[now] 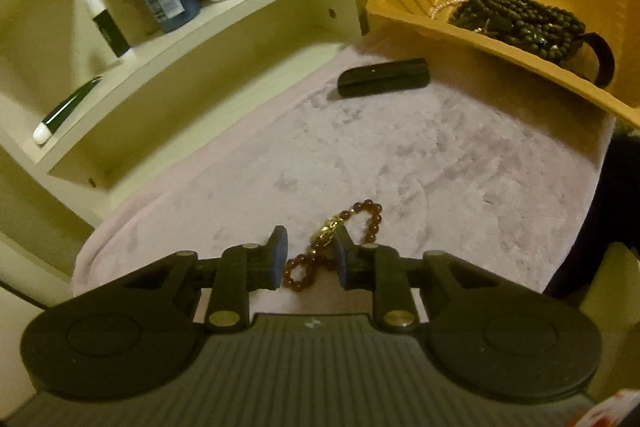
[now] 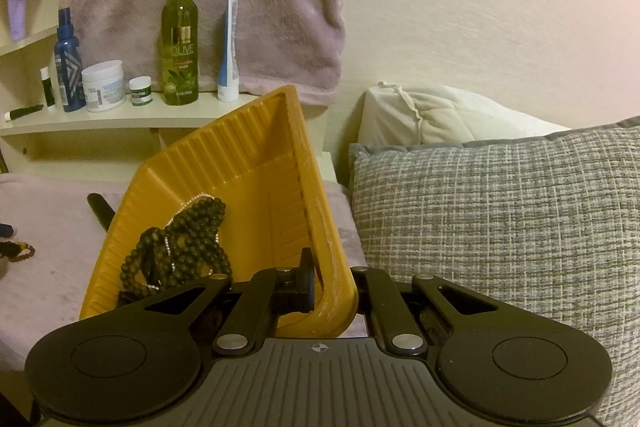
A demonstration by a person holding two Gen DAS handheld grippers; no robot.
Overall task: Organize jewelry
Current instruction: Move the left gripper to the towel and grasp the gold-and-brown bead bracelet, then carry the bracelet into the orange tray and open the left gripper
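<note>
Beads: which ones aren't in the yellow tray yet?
The reddish-brown bead strand with the gold charm lies on the pink cloth between the left gripper's fingers. The dark beads are already inside the yellow tray.

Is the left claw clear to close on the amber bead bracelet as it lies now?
Probably yes. The left claw sits open over the amber bead bracelet, its gold charm section between the fingers, on the pink blanket. Nothing lies in the way.
</note>
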